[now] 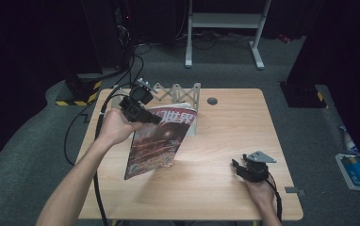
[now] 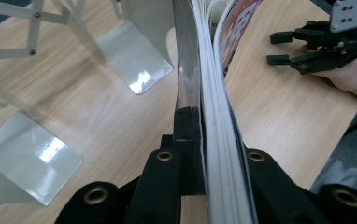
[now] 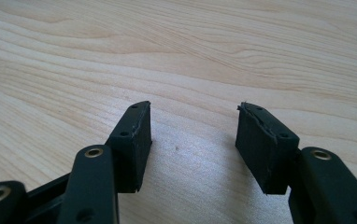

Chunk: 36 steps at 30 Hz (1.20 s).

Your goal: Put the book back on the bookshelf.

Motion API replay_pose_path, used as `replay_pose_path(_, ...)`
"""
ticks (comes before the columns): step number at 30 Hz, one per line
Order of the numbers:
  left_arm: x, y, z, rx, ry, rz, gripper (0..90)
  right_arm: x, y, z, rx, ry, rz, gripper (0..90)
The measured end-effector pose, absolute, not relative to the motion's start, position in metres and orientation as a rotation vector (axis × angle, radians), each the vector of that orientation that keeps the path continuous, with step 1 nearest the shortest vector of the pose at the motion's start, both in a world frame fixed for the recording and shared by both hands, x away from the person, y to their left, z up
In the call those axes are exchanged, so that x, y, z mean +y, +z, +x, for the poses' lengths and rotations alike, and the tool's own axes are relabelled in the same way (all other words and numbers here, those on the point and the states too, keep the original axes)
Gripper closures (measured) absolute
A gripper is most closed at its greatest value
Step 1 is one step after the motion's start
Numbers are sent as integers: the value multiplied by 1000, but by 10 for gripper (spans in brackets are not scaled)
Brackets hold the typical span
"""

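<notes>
This looks like a lab or recording studio rather than a home: a lone wooden table (image 1: 225, 155) stands on grey carpet (image 1: 305, 141), ringed by black curtains (image 1: 22, 42) (the room beyond is dark). Black cables (image 1: 126, 70) trail across the floor, yellow-and-black hazard tape (image 1: 77, 96) marks a stand's base, and a white metal frame (image 1: 225, 28) stands at the back

Your desk (image 1: 225, 141) is pale wood with fine wavy grain. The magazine (image 1: 157, 141) you hold has a dark red cover with white characters on a red band. Your 2 grippers, left gripper (image 2: 200, 140) and right gripper (image 3: 193, 135), are matte black. The rack (image 2: 32, 158) is glossy silver-grey metal.
</notes>
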<state>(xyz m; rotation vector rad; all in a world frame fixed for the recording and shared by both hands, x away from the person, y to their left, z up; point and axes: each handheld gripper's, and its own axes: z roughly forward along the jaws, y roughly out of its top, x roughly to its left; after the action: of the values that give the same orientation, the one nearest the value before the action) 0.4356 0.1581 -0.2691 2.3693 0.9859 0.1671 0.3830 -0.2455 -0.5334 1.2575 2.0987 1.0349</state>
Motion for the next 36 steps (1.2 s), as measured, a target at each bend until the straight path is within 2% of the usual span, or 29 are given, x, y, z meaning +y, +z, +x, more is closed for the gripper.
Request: replay_pose_path(36, 221, -259, 443, 1206, 326, 2181, 832, -245, -534, 383, 2094, 1035, 1266, 438)
